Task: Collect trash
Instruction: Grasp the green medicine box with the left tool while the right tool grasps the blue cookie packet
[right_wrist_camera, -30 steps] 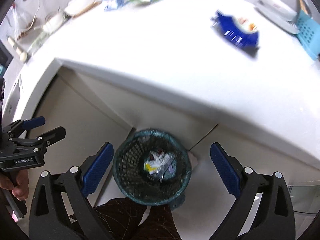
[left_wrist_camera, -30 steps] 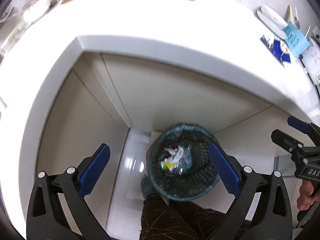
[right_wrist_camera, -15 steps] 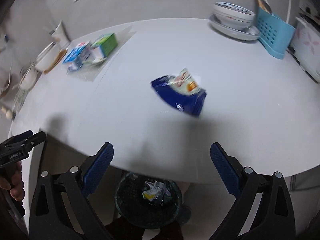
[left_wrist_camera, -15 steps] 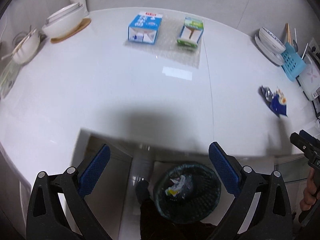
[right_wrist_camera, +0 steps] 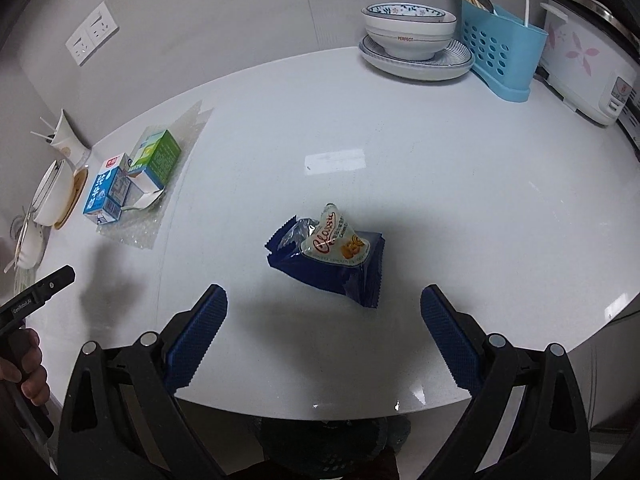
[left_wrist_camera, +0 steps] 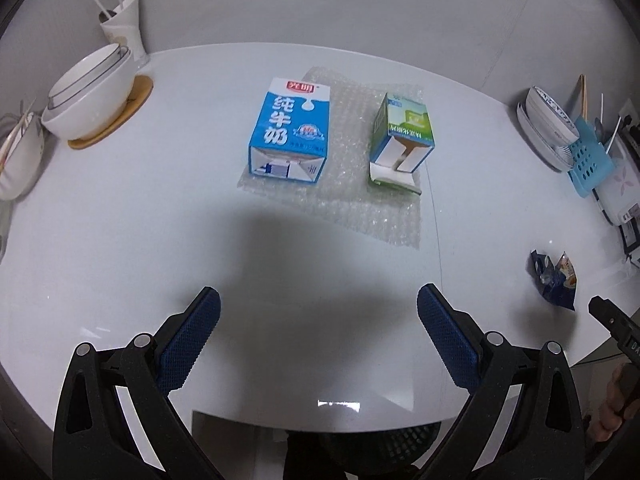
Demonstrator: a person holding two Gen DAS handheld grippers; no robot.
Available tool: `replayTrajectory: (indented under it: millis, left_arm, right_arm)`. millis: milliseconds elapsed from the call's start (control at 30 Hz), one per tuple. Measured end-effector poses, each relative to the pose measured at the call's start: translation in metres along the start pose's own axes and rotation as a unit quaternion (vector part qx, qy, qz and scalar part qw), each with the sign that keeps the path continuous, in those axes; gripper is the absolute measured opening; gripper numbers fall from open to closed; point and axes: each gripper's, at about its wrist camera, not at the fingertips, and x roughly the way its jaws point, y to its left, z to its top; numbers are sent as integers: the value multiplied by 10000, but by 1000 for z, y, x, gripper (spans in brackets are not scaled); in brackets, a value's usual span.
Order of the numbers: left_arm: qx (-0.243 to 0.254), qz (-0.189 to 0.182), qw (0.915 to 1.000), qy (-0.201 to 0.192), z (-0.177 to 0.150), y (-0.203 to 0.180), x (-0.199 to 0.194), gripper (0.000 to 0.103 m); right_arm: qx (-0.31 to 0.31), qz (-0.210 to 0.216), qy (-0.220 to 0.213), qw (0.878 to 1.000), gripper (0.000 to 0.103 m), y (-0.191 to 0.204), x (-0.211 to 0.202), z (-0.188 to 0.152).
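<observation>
1. Rising from the bin under the counter, both cameras now look across the counter top; a second ago the mesh trash bin filled the middle of each view, and now only its rim shows below the counter edge.
2. At the left, a white bowl sits on a wooden coaster, with a paper cup holding straws behind it.
3. The blue milk carton and the green carton lie on bubble wrap, the green one with its end flap torn open.
4. The blue snack wrapper lies crumpled on the counter, just ahead of the right tool and between its finger lines.
5. At the far right, a bowl stands on a plate beside a blue utensil holder with chopsticks in it.
6. The left tool hangs over bare counter, fingers wide apart and holding nothing; the right tool is likewise spread wide and touches nothing.
</observation>
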Motion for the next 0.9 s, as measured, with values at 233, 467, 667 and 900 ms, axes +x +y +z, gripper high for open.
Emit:
replayTrajectory:
  millis: [233,467,667,900]
  left_arm:
    - [381,-206,9991,-50,59,-31,13,96]
    - [620,-191,9975,262,104,-61,58,96]
    - [897,-15,9948,487,124,-85,92,96]
    - [1048,85,9915,766,131,-101,118,93]
  right_arm:
    - [551,-119,174,9983,93,-7,10,22]
    - [1340,-185,568,9892,93,-28,30,37]
    - [1788,-104,934,9794,93,-41,50,43]
    - [1766,-229,1394,9741,87,-36,76,44]
